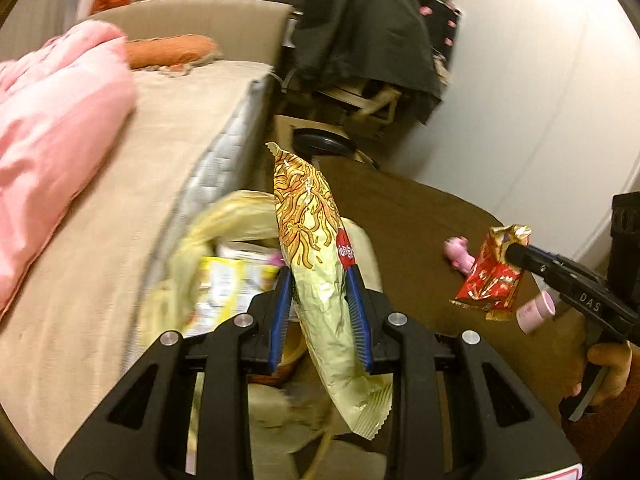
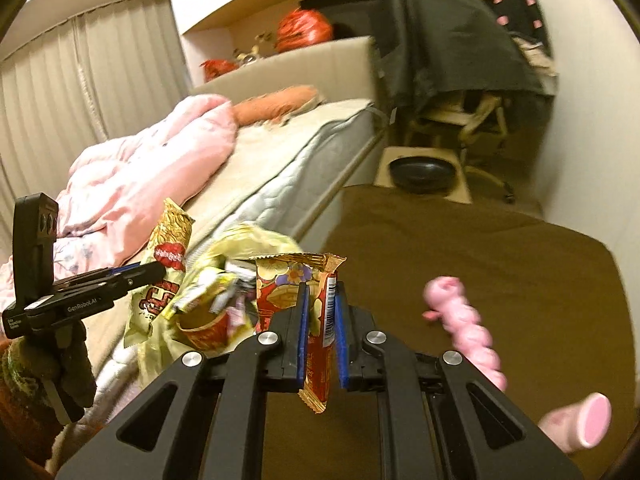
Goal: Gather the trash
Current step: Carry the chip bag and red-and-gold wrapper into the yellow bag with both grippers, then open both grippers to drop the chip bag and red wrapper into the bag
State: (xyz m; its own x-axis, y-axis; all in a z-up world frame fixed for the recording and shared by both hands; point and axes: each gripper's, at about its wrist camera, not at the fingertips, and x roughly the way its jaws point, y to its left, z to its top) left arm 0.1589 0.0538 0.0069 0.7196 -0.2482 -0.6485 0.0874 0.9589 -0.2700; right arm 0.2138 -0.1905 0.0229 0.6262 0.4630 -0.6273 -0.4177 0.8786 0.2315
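My left gripper [image 1: 320,276] is shut on a tall yellow noodle snack bag [image 1: 316,248] and holds it upright above an open pale yellow plastic trash bag [image 1: 232,216] with wrappers inside. In the right wrist view, the left gripper [image 2: 158,270] and its snack bag [image 2: 168,256] hang at the left, beside the trash bag [image 2: 248,244]. My right gripper [image 2: 322,292] is shut on a red and gold snack wrapper [image 2: 320,336]. In the left wrist view the right gripper [image 1: 514,254] holds that wrapper [image 1: 496,276] above the brown rug.
A bed with grey mattress [image 2: 280,184] and pink duvet [image 1: 52,128] runs along the left. A brown rug [image 2: 480,264] holds a pink toy [image 2: 464,320] and a pink cylinder [image 2: 584,424]. A chair draped in black cloth [image 2: 448,40] and a black bowl [image 2: 422,174] stand behind.
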